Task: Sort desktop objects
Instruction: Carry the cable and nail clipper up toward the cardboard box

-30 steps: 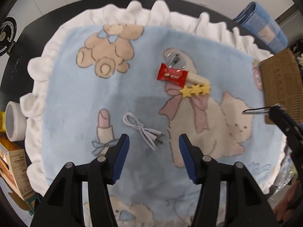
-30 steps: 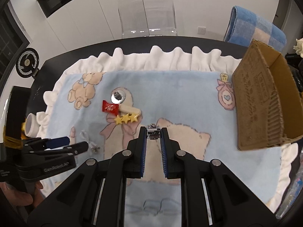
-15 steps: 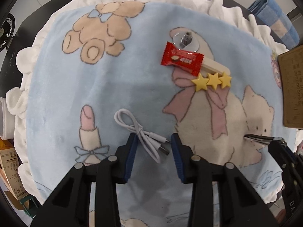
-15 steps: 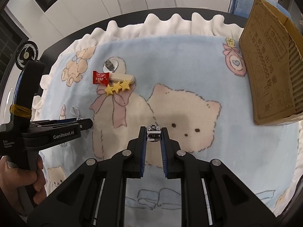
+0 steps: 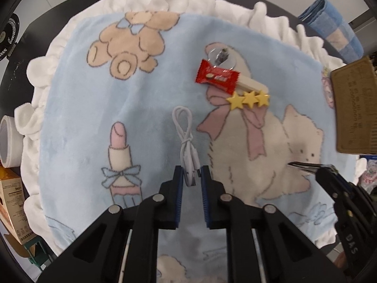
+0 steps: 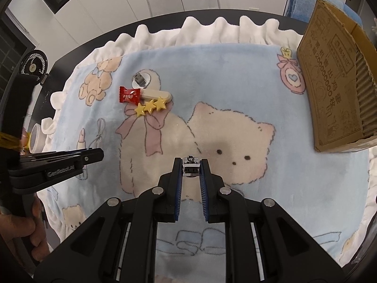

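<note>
Surface: pale blue plush blanket [image 5: 77, 122] with cartoon animals and white ruffled edge, spread over dark table.
Left gripper [image 5: 190, 176]: black body, blue-padded fingers, pointing steeply down; jaws closing, narrow gap, plug end of thin white coiled charging cable [image 5: 186, 139] between the pads.
Cable position: loop end stretched away from fingertips across the blanket; plugs and nearest strands bunched inside the gap, contact with pads not certain.
Step in hand: securing the cable. Best done by closing fully on all bunched strands near the plugs, then lifting straight up so the loop trails free of the plush.
Middle cluster: red foil candy wrapper [image 5: 216, 76], cream stick, yellow three-star hair clip [image 5: 247, 99], round silver metal piece [image 5: 220, 55]; well apart from both grippers.
Right gripper [image 6: 191, 168]: clamped tight on small silver metal nail clipper [image 6: 190, 167], held above the blanket.
Right edge: brown corrugated cardboard box [image 6: 334, 75], probable drop place.
</note>
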`<control>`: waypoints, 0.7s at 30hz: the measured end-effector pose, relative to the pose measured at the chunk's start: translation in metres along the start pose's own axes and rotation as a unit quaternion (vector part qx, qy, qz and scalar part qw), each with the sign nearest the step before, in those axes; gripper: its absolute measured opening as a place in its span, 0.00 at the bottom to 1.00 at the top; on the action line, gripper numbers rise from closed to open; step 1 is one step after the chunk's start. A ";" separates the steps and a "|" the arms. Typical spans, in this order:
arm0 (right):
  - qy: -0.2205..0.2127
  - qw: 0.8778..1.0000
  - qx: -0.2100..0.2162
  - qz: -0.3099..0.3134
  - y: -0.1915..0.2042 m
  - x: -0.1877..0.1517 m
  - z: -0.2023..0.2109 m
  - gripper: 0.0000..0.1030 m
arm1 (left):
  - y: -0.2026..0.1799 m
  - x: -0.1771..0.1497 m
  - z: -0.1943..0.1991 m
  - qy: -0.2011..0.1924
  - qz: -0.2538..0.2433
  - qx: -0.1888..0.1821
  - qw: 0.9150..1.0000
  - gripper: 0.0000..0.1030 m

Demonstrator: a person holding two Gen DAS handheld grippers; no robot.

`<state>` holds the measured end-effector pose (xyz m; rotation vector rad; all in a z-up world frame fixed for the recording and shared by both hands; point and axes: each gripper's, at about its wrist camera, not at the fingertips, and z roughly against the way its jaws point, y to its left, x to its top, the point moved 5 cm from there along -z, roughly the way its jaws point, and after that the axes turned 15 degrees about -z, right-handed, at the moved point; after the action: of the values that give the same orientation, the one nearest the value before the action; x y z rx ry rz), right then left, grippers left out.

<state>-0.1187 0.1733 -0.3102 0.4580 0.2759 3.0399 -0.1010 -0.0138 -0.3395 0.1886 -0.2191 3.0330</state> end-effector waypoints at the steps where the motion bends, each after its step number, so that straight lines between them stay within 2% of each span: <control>1: -0.002 1.000 0.000 0.001 0.002 0.001 0.004 0.14 | -0.001 -0.001 0.007 -0.002 -0.001 0.000 1.000 0.14; 6: -0.017 1.000 0.000 0.008 0.019 0.009 0.039 0.14 | -0.005 0.001 0.060 -0.018 -0.006 0.000 1.000 0.14; 15: -0.055 0.998 -0.007 0.032 0.068 0.021 0.133 0.14 | -0.011 0.015 0.169 -0.064 -0.030 -0.006 0.997 0.14; 21: -0.065 0.998 -0.005 0.007 0.087 0.020 0.187 0.14 | -0.016 0.011 0.216 -0.082 -0.048 -0.017 0.995 0.14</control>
<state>-0.0844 0.1205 -0.1125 0.6566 0.2511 3.0072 -0.0856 -0.0290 -0.1235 0.4335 -0.2669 2.9181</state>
